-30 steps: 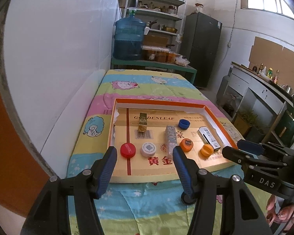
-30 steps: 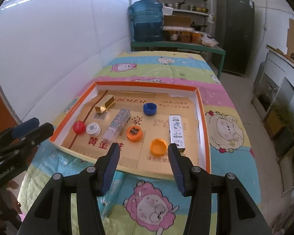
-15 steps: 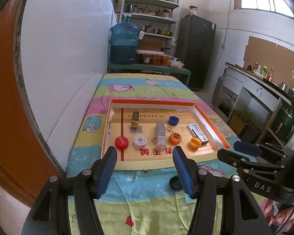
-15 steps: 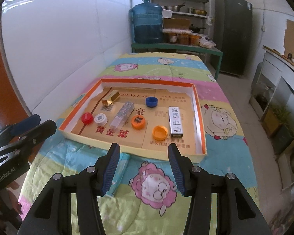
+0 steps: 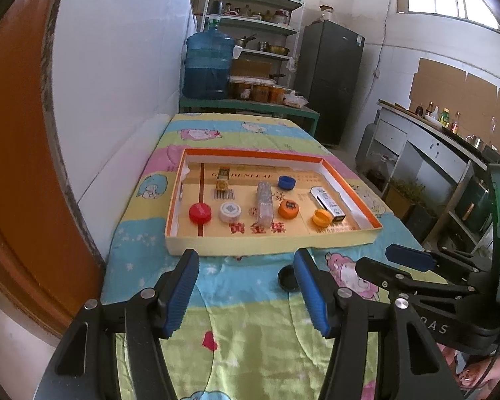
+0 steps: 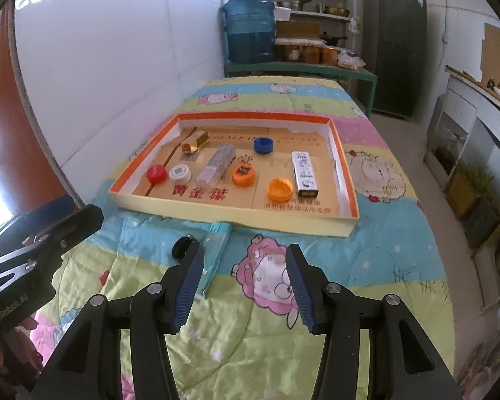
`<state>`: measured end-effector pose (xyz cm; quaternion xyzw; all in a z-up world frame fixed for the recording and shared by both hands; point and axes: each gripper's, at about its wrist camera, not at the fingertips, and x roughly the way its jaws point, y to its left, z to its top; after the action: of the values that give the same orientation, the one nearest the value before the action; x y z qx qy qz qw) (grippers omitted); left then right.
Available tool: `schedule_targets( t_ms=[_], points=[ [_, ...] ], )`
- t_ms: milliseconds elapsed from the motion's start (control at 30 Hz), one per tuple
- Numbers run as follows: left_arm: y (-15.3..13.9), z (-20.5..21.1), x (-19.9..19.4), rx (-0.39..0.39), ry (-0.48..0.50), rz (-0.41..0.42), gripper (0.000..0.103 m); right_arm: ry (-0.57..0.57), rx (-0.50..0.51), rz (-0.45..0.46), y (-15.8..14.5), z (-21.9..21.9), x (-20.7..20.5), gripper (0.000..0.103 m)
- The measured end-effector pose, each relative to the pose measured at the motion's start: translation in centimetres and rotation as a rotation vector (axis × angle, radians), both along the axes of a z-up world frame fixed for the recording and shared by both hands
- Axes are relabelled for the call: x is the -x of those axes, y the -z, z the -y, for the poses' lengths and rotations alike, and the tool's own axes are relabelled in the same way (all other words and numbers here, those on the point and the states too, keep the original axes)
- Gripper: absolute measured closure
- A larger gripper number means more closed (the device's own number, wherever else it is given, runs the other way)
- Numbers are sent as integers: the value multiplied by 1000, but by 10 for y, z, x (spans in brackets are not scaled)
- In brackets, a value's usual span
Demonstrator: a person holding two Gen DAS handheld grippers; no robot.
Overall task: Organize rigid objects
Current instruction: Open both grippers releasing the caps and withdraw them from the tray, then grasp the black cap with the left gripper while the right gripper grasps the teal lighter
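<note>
Holding both grippers wide and empty low in frame, you look to be between picks: left gripper point(image 5: 246, 286), right gripper point(image 6: 243, 285). Just beyond lie a black round cap point(image 6: 182, 248) and a clear flat packet point(image 6: 215, 250) on the quilt. Farther up, the orange-rimmed cardboard tray point(image 6: 236, 215) holds the rest. Next, I judge, close on the cap.

A shallow orange-rimmed box point(image 6: 345, 180) holds five bottle caps, a gold bar, a clear case and a white pack; a black cap point(image 6: 182, 247) lies outside.
</note>
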<state>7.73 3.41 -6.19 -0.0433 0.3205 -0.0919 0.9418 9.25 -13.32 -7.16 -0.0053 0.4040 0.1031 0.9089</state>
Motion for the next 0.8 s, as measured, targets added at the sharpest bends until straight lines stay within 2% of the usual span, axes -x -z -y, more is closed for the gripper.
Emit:
schedule_targets(
  t_ms=[433,800],
  points=[
    [14,-19,3,16,-29,-30,44,-47,50,-69,40,-36,-9,50],
    [23,-17,-7,19,-22,-52,44,-41,135,-63,54,-47,-22,51]
  ],
)
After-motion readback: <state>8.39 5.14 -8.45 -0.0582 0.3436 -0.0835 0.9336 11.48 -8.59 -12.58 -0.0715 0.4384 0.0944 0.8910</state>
